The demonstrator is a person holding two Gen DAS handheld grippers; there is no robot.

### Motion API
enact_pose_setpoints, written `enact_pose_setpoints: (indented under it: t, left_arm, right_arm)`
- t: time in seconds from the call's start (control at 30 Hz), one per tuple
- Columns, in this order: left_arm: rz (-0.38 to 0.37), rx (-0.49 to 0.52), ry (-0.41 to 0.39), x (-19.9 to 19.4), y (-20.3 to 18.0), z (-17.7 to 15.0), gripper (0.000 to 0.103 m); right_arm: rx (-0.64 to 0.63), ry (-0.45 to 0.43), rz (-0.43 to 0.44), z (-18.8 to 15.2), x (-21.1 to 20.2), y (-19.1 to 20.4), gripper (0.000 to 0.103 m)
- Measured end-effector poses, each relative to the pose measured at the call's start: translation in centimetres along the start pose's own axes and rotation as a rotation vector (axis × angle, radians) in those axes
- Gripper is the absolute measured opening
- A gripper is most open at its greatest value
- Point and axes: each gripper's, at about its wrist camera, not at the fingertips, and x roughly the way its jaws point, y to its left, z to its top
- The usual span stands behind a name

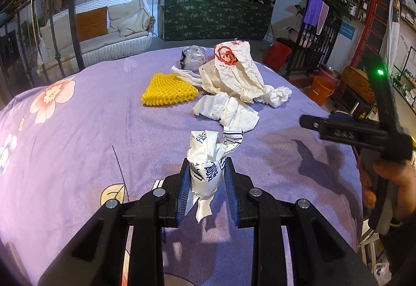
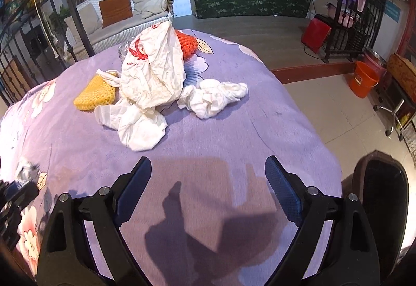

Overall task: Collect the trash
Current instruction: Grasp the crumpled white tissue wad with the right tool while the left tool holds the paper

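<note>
My left gripper (image 1: pixel 205 171) is shut on a crumpled white paper wrapper (image 1: pixel 204 153) with blue print, held a little above the purple flowered tablecloth (image 1: pixel 78 143). Farther back lies a pile of trash: a yellow foam net (image 1: pixel 169 89), a white bag with red print (image 1: pixel 234 70), wadded tissue (image 1: pixel 277 94), crumpled white paper (image 1: pixel 228 110) and clear plastic (image 1: pixel 193 57). My right gripper (image 2: pixel 208 166) stands open over bare cloth with nothing between its fingers, short of the white paper (image 2: pixel 137 122) and tissue (image 2: pixel 213 96). An orange net (image 2: pixel 187 45) lies behind the bag (image 2: pixel 153 70).
A dark bin (image 2: pixel 384 197) stands on the floor off the table's right edge. An orange bucket (image 2: pixel 362 79) and a red box (image 2: pixel 316 35) sit farther out on the floor. A white wicker swing seat (image 1: pixel 104 33) and a green-draped counter (image 1: pixel 215 15) lie beyond the table.
</note>
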Motion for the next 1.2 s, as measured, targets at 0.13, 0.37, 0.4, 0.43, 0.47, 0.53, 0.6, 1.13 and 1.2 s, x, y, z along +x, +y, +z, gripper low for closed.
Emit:
enact_pose_setpoints:
  t: [0.13,0.37,0.4,0.43,0.47,0.53,0.6,1.13,1.2]
  left_arm:
    - [-0.005,-0.004,0.006,0.1,0.2,-0.2,0.025]
    - [-0.028,-0.027,0.025,0.2,0.6,-0.5,0.025]
    - [-0.034,-0.033,0.029,0.2,0.6,-0.6,0.025]
    - [-0.036,-0.035,0.031,0.2,0.7,-0.7,0.025]
    - [-0.034,-0.034,0.031,0.2,0.7,-0.8,0.025]
    - [-0.035,-0.034,0.034,0.3,0.7,-0.9,0.025]
    - [-0.040,-0.037,0.038,0.4,0.7,-1.1,0.025]
    - [-0.063,-0.047,0.029,-0.4,0.3,-1.5,0.025]
    - [-0.065,-0.047,0.024,-0.6,0.0,-1.4,0.025]
  right_arm:
    - [-0.037,0.031,-0.027,2.3,2.8,0.4,0.088]
    - [-0.177,0.073,-0.102,5.7,7.1,1.2,0.085]
    - [-0.198,0.074,-0.116,6.0,7.6,1.3,0.083]
    - [-0.222,0.073,-0.132,6.2,8.2,1.4,0.078]
    - [-0.240,0.079,-0.143,6.4,8.7,1.5,0.071]
    - [-0.258,0.103,-0.143,6.4,9.5,1.4,0.055]
    - [-0.255,0.109,-0.121,6.1,9.5,1.2,0.042]
    - [-0.150,0.043,-0.122,1.5,1.9,-0.8,0.014]
    - [-0.133,0.024,-0.111,0.8,0.4,-1.0,0.014]
